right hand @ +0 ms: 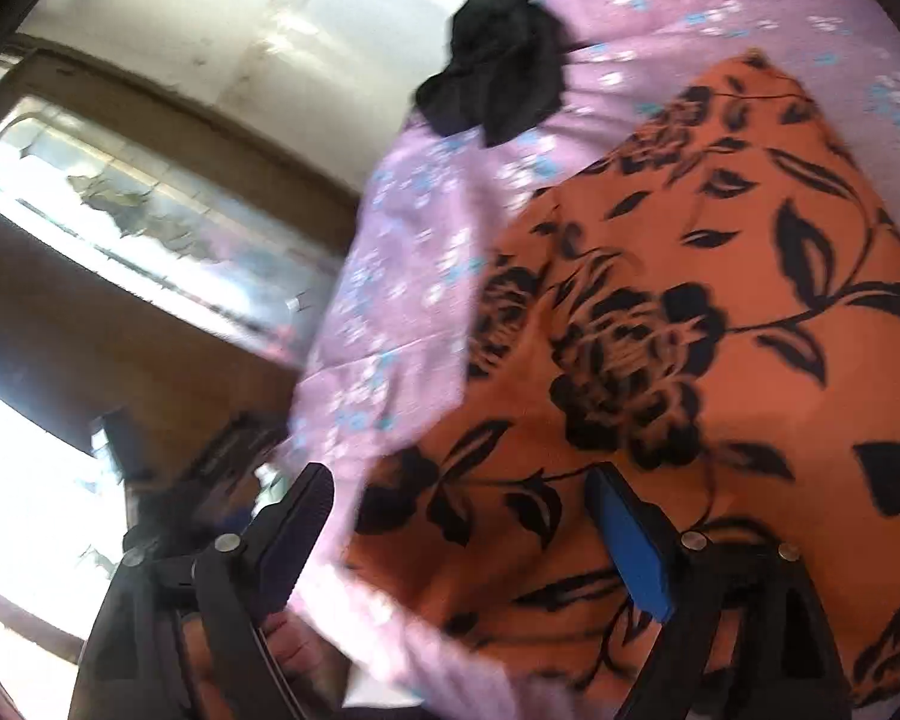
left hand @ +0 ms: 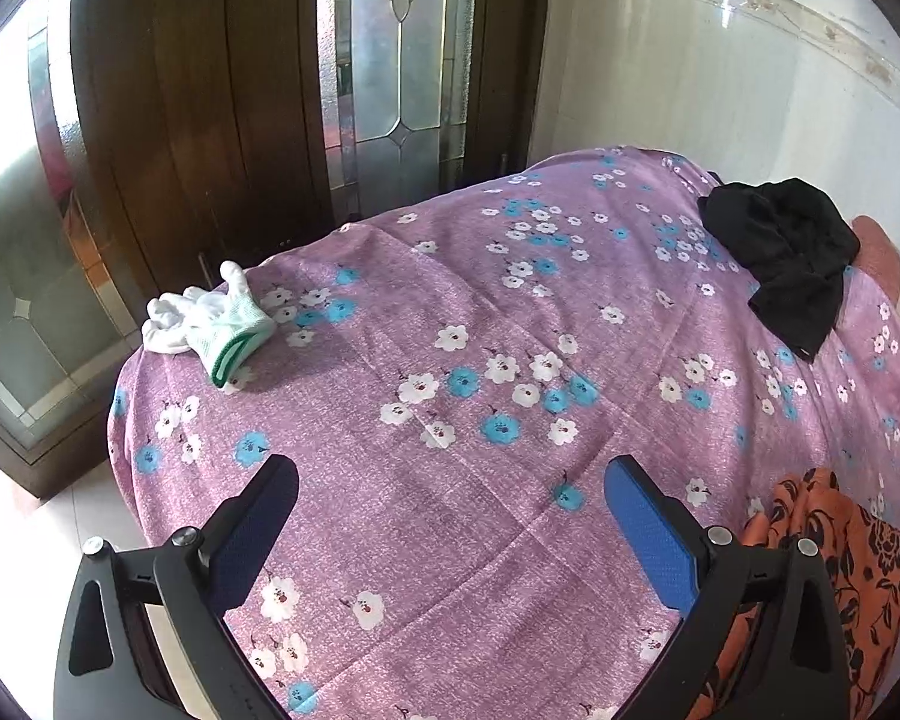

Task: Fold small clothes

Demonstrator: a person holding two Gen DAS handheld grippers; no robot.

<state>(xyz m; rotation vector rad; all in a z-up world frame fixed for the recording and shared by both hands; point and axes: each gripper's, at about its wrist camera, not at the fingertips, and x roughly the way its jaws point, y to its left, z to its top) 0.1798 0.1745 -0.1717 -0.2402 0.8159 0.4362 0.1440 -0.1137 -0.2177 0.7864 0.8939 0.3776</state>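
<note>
Over on the far left edge of the purple floral sheet (left hand: 450, 324) sits a white glove (left hand: 207, 318) with a green-trimmed cuff, bunched up and lying close to the drop-off, with the wooden door (left hand: 198, 90) and its leaded glass panel (left hand: 399, 42) behind it. Moving in, the left gripper (left hand: 450, 516) hangs over the open middle of the sheet, fingers spread wide, nothing between them, only flowered fabric below. Further right, a crumpled black garment (left hand: 780, 252) lies near the sheet's far edge by the tiled wall (left hand: 720, 72), well apart from the glove. At the lower right corner the orange cloth (left hand: 840, 570) with black roses peeks in just beside the left gripper's right finger. Switching to the right wrist view, blurred and tilted: the right gripper (right hand: 459, 522) is spread wide too, hovering over that orange cloth (right hand: 690, 312), which lies flat across the sheet (right hand: 402, 276); its pads touch nothing. The black garment (right hand: 498, 84) sits beyond the orange cloth, apart from it.
</note>
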